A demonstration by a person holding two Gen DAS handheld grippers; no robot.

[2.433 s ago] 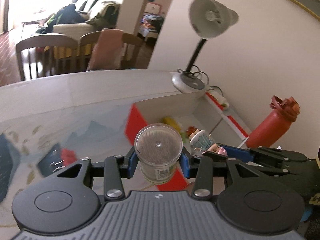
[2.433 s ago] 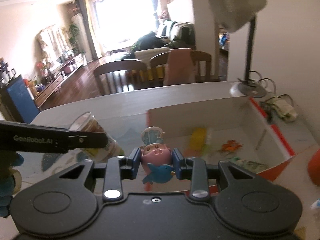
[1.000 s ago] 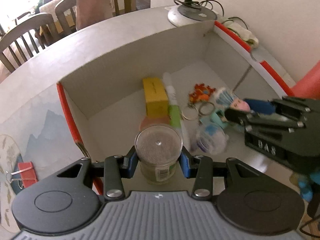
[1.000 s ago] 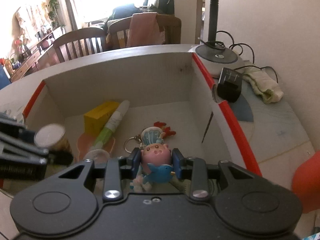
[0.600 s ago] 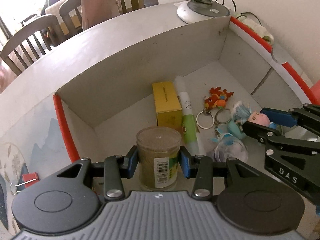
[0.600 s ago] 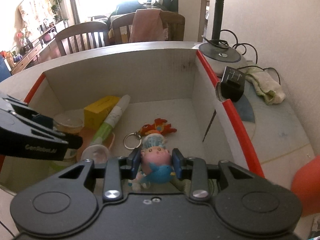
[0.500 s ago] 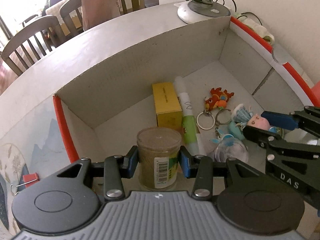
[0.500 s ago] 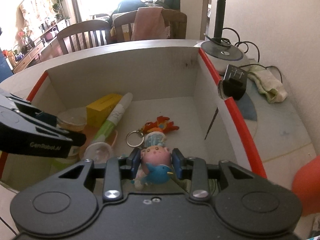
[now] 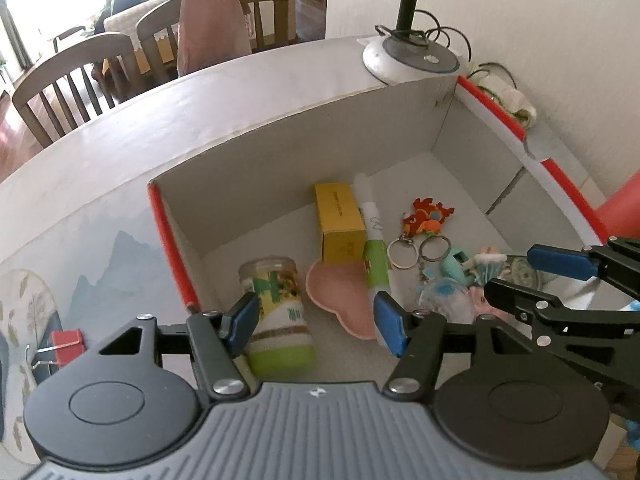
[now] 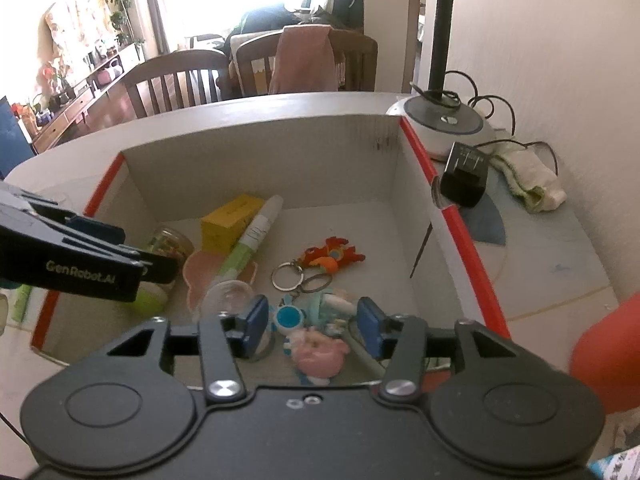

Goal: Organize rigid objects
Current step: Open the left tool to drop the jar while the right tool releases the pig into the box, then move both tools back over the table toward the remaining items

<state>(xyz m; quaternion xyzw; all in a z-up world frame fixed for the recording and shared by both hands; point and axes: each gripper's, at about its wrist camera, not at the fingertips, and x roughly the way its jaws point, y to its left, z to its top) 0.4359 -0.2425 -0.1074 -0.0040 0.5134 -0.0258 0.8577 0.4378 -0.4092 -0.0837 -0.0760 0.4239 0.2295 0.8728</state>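
Observation:
A white box with red rims [image 9: 172, 240] [image 10: 456, 216] holds several things. My left gripper [image 9: 316, 320] is open over its near left corner; a toothpick jar [image 9: 278, 312] lies on the box floor between its fingers, free of them. The jar also shows in the right wrist view [image 10: 168, 248]. My right gripper [image 10: 312, 328] is open above a pink pig keychain [image 10: 320, 352] that lies on the box floor. Also in the box are a yellow box [image 9: 340, 224], a white-green tube [image 9: 374, 240], a red dragon keychain [image 9: 426, 216] and a pink dish [image 9: 344, 296].
A lamp base [image 9: 412, 60] with cables stands behind the box. A black adapter [image 10: 464, 180] and a cloth [image 10: 528, 180] lie to the right of the box. A red bottle [image 10: 608, 352] stands at the near right. A red binder clip [image 9: 60, 346] lies left of the box.
Both grippers have opened. The jar has dropped from the left gripper and lies tilted in the box. The pig keychain has dropped from the right gripper onto the box floor.

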